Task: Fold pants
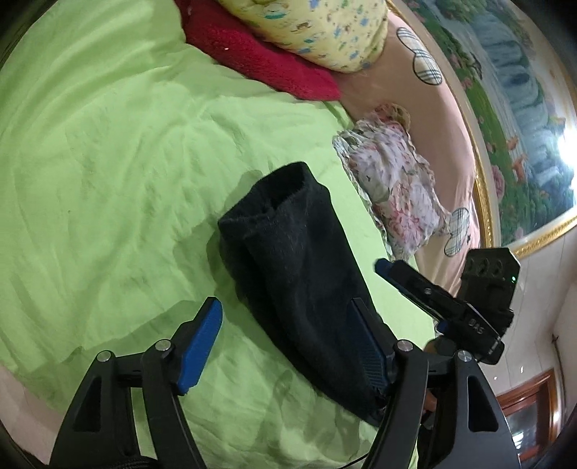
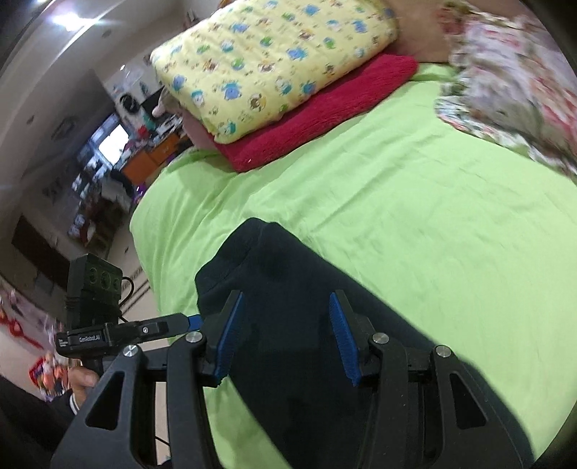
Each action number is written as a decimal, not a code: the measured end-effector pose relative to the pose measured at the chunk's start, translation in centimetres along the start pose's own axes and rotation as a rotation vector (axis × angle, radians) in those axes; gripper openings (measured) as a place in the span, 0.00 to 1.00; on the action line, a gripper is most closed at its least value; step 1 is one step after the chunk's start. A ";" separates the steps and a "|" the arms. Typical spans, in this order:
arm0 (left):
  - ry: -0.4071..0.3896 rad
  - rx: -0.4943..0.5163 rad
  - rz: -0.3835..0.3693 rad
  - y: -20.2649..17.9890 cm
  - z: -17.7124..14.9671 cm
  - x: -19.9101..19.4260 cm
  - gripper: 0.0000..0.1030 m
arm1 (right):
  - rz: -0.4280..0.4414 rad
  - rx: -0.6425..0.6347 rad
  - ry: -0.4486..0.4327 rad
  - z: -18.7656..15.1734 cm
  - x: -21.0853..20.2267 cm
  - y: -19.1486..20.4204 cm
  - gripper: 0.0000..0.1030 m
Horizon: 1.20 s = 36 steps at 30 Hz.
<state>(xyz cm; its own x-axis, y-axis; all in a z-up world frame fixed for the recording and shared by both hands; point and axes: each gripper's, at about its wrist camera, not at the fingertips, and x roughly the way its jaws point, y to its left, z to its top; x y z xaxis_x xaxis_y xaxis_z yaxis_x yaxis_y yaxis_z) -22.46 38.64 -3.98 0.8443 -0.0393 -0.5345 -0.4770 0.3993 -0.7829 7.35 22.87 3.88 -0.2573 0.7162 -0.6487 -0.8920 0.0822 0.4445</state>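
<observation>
Nearest, the left gripper (image 1: pixel 285 339) with its blue pads spread wide, the right-hand pad lying against the black pants (image 1: pixel 295 274) without pinching them; the right gripper (image 2: pixel 285 339) likewise spread, the dark cloth lying between and under its pads. The pants, folded into a long band, lie on the green sheet (image 1: pixel 108 162), running from 5 o'clock up toward centre in the left wrist view. Farther off: a floral cushion (image 1: pixel 393 180) at 2 o'clock, a red towel (image 1: pixel 259 61) at 12 o'clock, a yellow printed pillow (image 1: pixel 317 25) upon it.
</observation>
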 end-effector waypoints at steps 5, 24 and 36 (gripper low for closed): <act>0.007 -0.010 0.013 -0.2 0.6 0.8 0.70 | 0.012 -0.078 0.099 2.0 3.1 0.2 0.49; -0.127 -0.197 0.084 -0.4 0.2 3.3 0.65 | 0.125 -0.312 0.410 6.9 12.1 1.8 0.49; -0.126 -0.105 0.072 -2.8 1.2 4.0 0.25 | 0.178 -0.281 0.312 6.8 9.8 1.7 0.27</act>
<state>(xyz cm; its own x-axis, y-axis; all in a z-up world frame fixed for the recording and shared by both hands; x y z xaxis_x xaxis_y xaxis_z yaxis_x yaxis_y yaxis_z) -17.48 38.46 -3.58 0.8278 0.1039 -0.5514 -0.5547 0.2990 -0.7765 5.83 34.72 2.47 -0.4770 0.4554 -0.7517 -0.8789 -0.2451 0.4092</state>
